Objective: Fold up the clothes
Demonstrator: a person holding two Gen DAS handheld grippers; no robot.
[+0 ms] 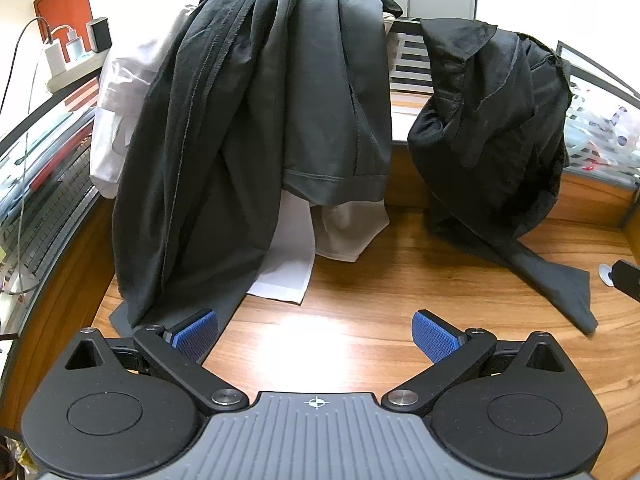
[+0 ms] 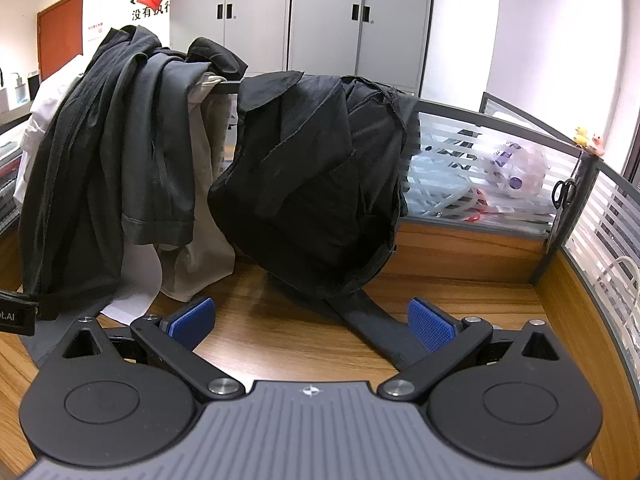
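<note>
Several dark grey garments (image 1: 240,120) and white ones (image 1: 116,120) hang over the partition at the back left of the wooden desk (image 1: 360,320). A black garment (image 1: 488,120) hangs bunched at the back right, with a strip (image 1: 560,284) trailing onto the desk. My left gripper (image 1: 316,334) is open and empty above the desk, its left pad beside the grey cloth's hem. My right gripper (image 2: 312,322) is open and empty; the black garment (image 2: 320,184) hangs just ahead and its strip (image 2: 376,328) runs under the right finger.
Glass partitions (image 2: 500,168) enclose the desk at the back and right. Scissors (image 2: 564,192) hang on the partition post. A power strip with chargers (image 1: 72,52) sits at the far left. Grey cabinets (image 2: 320,20) stand behind. The other gripper's edge (image 1: 626,278) shows at the right.
</note>
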